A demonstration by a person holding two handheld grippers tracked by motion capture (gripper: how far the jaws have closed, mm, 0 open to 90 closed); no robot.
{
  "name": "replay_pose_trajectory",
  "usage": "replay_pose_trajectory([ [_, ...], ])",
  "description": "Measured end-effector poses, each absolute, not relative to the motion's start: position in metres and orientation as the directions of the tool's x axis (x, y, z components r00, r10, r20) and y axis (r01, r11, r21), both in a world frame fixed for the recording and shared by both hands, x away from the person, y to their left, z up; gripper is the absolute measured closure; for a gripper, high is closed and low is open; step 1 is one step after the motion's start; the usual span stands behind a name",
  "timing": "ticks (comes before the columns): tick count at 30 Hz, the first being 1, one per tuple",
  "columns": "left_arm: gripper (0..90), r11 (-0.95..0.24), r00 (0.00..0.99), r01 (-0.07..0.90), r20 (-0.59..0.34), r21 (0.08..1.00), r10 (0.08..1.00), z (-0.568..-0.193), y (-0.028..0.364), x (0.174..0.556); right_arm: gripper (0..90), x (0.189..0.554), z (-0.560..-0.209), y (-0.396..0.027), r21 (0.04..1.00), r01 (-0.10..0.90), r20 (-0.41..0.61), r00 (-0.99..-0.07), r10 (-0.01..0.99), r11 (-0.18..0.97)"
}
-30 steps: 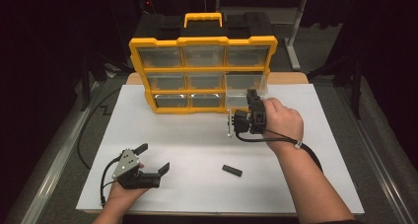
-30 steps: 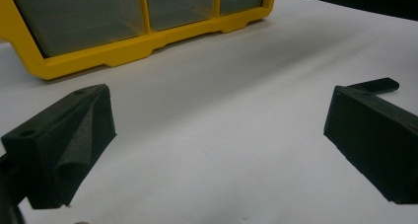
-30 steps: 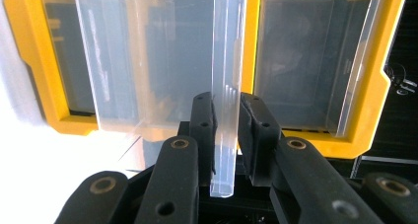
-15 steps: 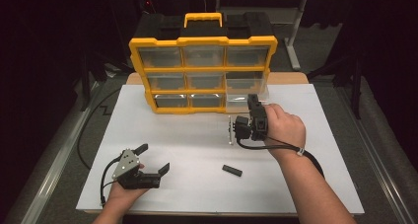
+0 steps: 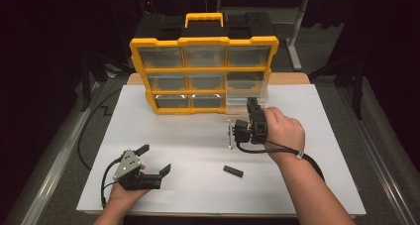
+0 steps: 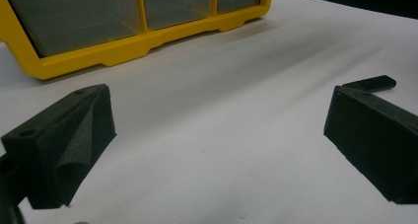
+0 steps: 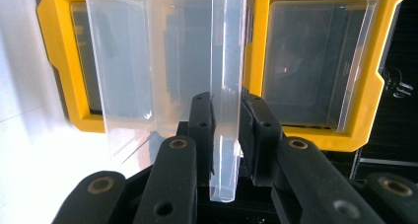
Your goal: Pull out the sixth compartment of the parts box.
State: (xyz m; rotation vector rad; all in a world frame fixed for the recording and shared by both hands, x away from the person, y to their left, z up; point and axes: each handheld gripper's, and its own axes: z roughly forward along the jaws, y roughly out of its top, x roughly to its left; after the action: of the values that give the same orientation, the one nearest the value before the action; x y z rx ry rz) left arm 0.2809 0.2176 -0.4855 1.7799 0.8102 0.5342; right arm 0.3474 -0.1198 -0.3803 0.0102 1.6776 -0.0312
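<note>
High view. Yellow organiser case (image 5: 203, 74) stands upright at the far edge of the white table sheet (image 5: 307, 185), black handle section on top, nine clear-fronted compartments in three rows. No brand, label or writing legible on it at this range. Right gripper (image 5: 246, 128) is in front of the case's lower right corner, held level, jaws pointing toward the case. A clear plastic bin (image 5: 247, 91) sits partly out of the lower right compartment, between gripper and case. Left gripper (image 5: 154, 160) rests on the sheet near the front left, hand (image 5: 124, 195) under it, jaws spread wide, nothing between them. A small black block (image 5: 233, 171) lies on the sheet between the two hands, apart from both.

Left gripper view. Both black jaws stand far apart over bare white sheet; nothing gripped or touched. Yellow base of the case (image 6: 143, 41) runs across the top, clear fronts above it. The small black block (image 6: 372, 82) peeks from behind the right-hand jaw. No writing visible.

Right gripper view. Jaws nearly closed, pads pressed on either side of the thin front wall of the clear plastic bin (image 7: 226, 86). Bin tilts out of its yellow frame (image 7: 54, 61); neighbouring clear bin (image 7: 315, 56) is seated in place. No markings readable on the plastic.
</note>
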Motion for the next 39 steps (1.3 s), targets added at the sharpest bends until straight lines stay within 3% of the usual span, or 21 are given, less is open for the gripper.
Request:
replay_pose_trajectory([
  [39,0.3,-0.207,0.672,0.270,-0.030,0.940,0.740,-0.4854,0.2162,0.2809,74.6,0.3524,-0.3804,-0.1168,-0.008,0.043,-0.995,-0.095,-0.004,0.999],
])
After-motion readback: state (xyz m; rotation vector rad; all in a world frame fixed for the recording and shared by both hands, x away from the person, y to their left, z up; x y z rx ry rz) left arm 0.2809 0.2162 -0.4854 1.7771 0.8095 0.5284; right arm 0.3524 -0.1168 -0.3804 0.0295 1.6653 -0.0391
